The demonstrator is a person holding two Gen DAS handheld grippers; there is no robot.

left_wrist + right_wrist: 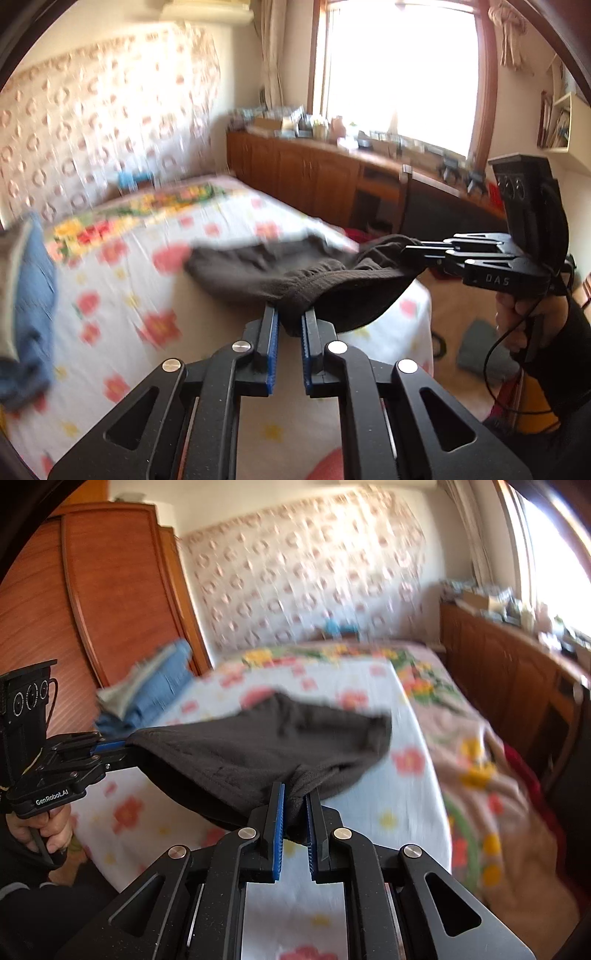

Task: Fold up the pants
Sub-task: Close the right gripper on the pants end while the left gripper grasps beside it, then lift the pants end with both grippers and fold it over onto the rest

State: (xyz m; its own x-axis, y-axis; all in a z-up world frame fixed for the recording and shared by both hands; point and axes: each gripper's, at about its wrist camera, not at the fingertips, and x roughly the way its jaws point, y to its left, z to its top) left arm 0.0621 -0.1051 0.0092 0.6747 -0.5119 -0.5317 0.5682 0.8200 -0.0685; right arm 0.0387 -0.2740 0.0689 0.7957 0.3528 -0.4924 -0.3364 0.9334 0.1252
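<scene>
Left gripper [290, 314] — matte black linkage arms, round silver screws, blue ribbed pads [272, 347]. Right gripper [295, 797] was of the same build — white "DAS" lettering on its side in the left view, "GenRobot.AI" on the left one's. Thin black cable [491, 354]; dark sleeve [576, 332].

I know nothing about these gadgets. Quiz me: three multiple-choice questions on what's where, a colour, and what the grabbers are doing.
1. The folded blue jeans lie:
A on the flowered bed sheet
B on the wooden cabinet
C on the floor

2. The fabric being held is:
A red
B white
C dark grey

3. The two hand-held grippers are:
A both open
B both shut on the cloth
C one empty

Answers:
1 A: the folded blue jeans rest on the flowered bed sheet.
2 C: the dark grey pants.
3 B: left hand-held gripper and right hand-held gripper pinch the waistband.
</scene>
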